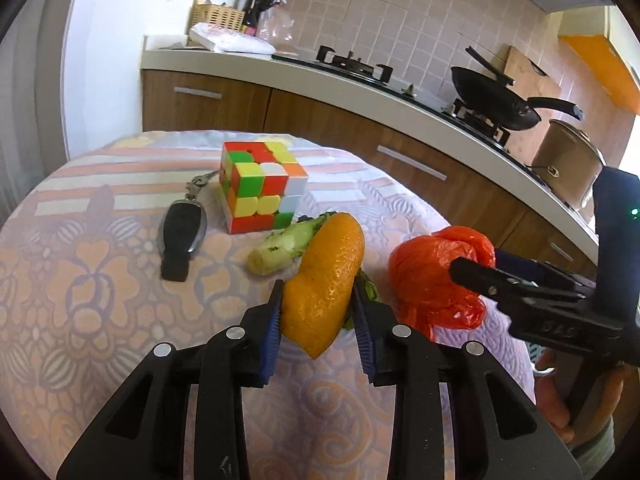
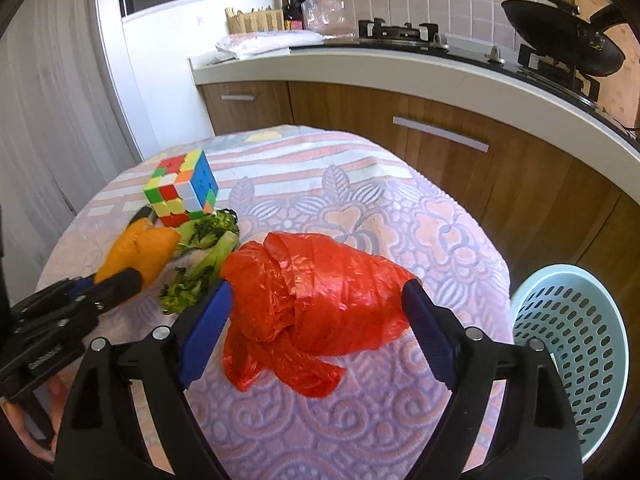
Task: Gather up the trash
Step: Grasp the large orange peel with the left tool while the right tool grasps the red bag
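Note:
An orange peel (image 1: 326, 276) stands tilted between the blue pads of my left gripper (image 1: 318, 320), which is shut on it just above the tablecloth. The peel (image 2: 136, 248) and that gripper (image 2: 122, 278) also show at the left of the right wrist view. A crumpled red plastic bag (image 2: 320, 292) lies on the table between the wide-spread fingers of my right gripper (image 2: 316, 308), which is open; both pads sit at the bag's sides. The left wrist view shows the bag (image 1: 432, 280) on the right. Broccoli scraps (image 2: 208, 240) lie behind the peel.
A colour cube (image 1: 260, 188) and a black car key (image 1: 182, 236) lie on the patterned tablecloth (image 1: 80, 280). A pale blue perforated basket (image 2: 568, 352) stands off the table's right edge. Behind are a kitchen counter (image 2: 400, 68) with a stove, and a black wok (image 1: 496, 96).

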`<action>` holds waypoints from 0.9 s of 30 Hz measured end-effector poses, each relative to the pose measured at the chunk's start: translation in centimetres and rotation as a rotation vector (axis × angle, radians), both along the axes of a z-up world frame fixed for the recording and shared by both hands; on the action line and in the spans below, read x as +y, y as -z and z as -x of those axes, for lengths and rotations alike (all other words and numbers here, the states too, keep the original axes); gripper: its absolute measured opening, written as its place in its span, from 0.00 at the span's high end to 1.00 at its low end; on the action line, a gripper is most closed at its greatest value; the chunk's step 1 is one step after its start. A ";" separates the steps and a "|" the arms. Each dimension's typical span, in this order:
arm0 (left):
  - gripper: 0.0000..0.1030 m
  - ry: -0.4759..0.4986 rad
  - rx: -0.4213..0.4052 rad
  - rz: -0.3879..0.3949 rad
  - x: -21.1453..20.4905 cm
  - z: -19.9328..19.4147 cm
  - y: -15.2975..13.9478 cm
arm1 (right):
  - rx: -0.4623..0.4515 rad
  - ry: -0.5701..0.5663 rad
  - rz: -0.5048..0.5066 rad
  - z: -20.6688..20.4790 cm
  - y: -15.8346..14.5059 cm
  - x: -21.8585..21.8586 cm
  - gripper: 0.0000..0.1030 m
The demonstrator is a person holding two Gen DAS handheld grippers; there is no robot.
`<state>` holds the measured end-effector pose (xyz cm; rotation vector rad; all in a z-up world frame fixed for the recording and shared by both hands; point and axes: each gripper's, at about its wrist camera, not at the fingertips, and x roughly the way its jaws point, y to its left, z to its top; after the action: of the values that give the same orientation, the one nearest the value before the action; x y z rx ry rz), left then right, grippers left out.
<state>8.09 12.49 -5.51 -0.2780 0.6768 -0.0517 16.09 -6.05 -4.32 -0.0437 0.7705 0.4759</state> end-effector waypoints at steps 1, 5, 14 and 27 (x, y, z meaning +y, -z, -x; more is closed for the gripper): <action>0.71 -0.004 0.001 0.005 0.1 0.0 0.0 | 0.003 0.005 0.007 -0.2 0.3 0.3 0.20; 0.70 -0.014 -0.005 0.024 0.4 0.2 0.0 | 0.012 0.013 0.008 -0.4 1.0 0.8 0.19; 0.70 -0.009 -0.004 0.020 0.2 0.0 0.1 | -0.015 0.019 0.015 0.2 0.8 1.0 0.37; 0.70 -0.016 -0.008 0.014 0.2 0.0 -0.1 | -0.073 0.025 0.026 1.8 -0.7 0.0 0.61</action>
<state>8.06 12.68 -5.46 -0.2961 0.6662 -0.0425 14.32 -6.03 -3.65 -0.0750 0.7053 0.4385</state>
